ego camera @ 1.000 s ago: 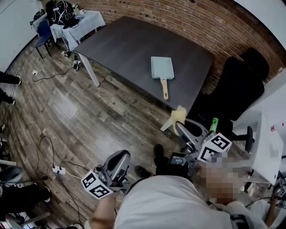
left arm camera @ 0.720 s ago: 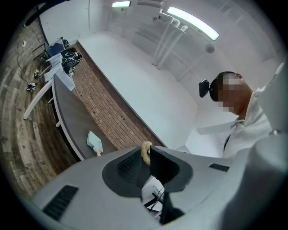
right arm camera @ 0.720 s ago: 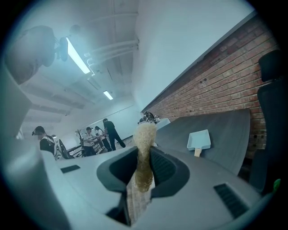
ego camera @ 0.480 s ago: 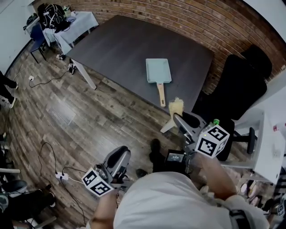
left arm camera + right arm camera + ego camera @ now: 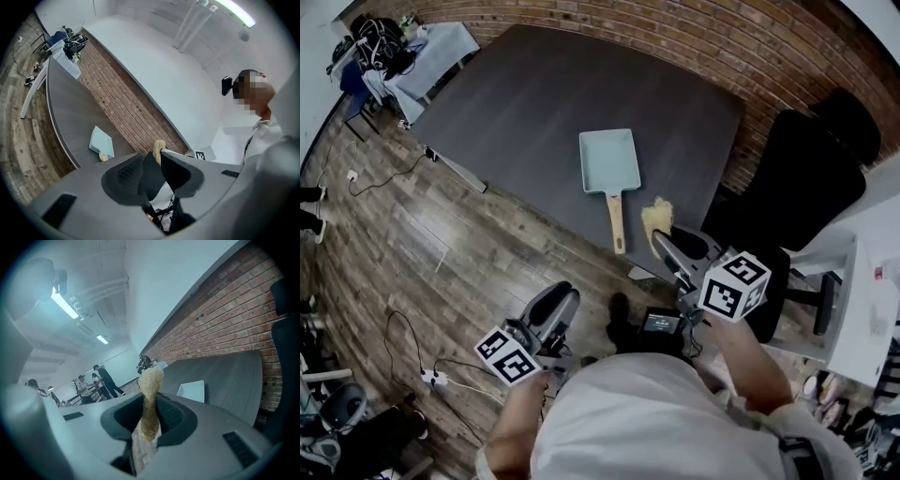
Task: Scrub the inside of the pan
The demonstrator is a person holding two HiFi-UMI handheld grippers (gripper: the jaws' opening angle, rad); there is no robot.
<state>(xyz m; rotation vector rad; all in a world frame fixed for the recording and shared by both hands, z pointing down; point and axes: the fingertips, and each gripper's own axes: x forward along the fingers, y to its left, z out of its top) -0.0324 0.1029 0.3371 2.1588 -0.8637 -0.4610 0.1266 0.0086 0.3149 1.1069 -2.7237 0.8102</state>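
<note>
Left gripper held off tabletop, at 7 o'clock of pan. Jaws spread, just been opening, nothing between them. Pan laid flat on tabletop near front edge, handle pointed to 6 o'clock. Sponge seen at 3 o'clock of handle end, by tabletop edge, pinched upright in jaws of right gripper. Chair stood at 3 o'clock of tabletop.
</note>
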